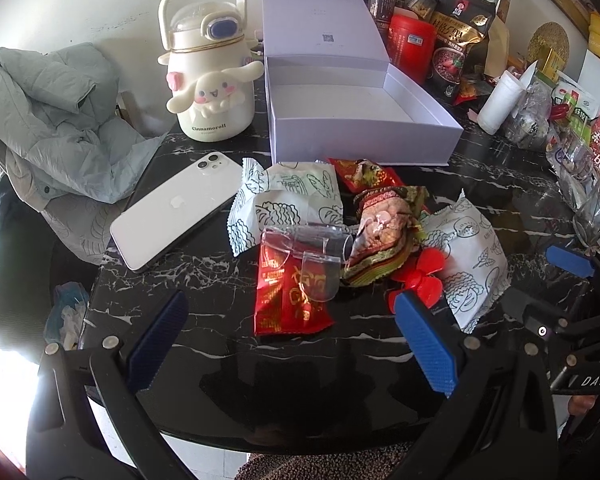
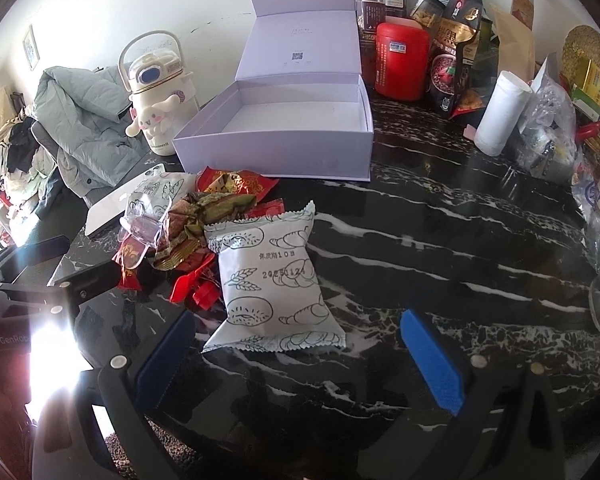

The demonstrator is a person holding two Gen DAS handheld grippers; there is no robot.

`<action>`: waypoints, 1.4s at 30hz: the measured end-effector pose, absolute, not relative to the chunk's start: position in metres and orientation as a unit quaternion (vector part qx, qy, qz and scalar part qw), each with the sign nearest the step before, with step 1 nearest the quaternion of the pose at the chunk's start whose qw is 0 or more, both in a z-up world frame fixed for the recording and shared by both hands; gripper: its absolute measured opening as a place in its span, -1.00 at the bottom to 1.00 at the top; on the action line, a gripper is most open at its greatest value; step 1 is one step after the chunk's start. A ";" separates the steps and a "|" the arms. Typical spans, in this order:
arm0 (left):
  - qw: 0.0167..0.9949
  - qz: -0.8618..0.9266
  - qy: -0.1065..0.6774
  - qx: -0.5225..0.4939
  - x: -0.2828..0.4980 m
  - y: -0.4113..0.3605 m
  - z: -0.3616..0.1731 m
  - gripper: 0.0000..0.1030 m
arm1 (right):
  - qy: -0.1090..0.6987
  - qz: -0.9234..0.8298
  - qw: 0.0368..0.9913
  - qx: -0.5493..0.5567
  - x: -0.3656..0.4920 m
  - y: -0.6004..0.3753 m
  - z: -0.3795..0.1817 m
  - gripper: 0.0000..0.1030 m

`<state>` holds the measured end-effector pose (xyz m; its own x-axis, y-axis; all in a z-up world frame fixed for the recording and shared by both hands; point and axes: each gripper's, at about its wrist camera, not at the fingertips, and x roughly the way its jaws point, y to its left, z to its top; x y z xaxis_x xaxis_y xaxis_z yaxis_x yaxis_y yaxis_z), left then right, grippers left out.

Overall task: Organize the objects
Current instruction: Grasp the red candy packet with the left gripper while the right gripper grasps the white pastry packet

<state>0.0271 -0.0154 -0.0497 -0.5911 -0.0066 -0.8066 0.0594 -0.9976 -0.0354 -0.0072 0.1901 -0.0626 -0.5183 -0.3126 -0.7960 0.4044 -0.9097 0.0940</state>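
An open pale box (image 1: 364, 136) (image 2: 276, 156) stands empty at the back of the black marble table (image 1: 228, 360), its lid raised. A heap of snacks lies in front of it: two white bread packets (image 1: 284, 200) (image 1: 472, 264), a red packet (image 1: 288, 300), a green-brown packet (image 1: 384, 232), a clear plastic piece (image 1: 316, 248) and a red plastic piece (image 1: 420, 280). My left gripper (image 1: 292, 304) is open, its blue pads flanking the red packet's near end. My right gripper (image 2: 298, 320) is open around the near end of a white bread packet (image 2: 276, 280), not touching it.
A white phone (image 1: 176, 212) and a cream Cinnamoroll bottle (image 1: 212, 80) sit left of the box. A grey jacket (image 1: 56, 120) hangs off the left. Jars, a red canister (image 2: 400, 60), snack bags, a paper roll (image 2: 500, 112) and plastic bags crowd the back right. Bare marble (image 2: 440, 240) lies right of the heap.
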 end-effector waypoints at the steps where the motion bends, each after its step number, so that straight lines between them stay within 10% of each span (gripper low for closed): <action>1: 0.018 -0.890 0.031 0.455 0.026 -0.016 -0.052 1.00 | 0.052 -0.869 0.207 0.447 -0.008 0.190 -0.064 1.00; 19: 0.010 -0.862 0.079 0.501 0.004 -0.033 -0.090 0.96 | 0.057 -0.851 0.222 0.473 -0.031 0.180 -0.090 1.00; 34: -0.006 -0.868 0.049 0.494 0.000 -0.033 -0.088 -0.15 | 0.041 -0.840 0.257 0.476 -0.035 0.179 -0.095 0.32; 42: -0.053 -0.865 0.069 0.495 0.006 -0.029 -0.082 -0.16 | 0.034 -0.843 0.266 0.467 -0.029 0.183 -0.090 0.14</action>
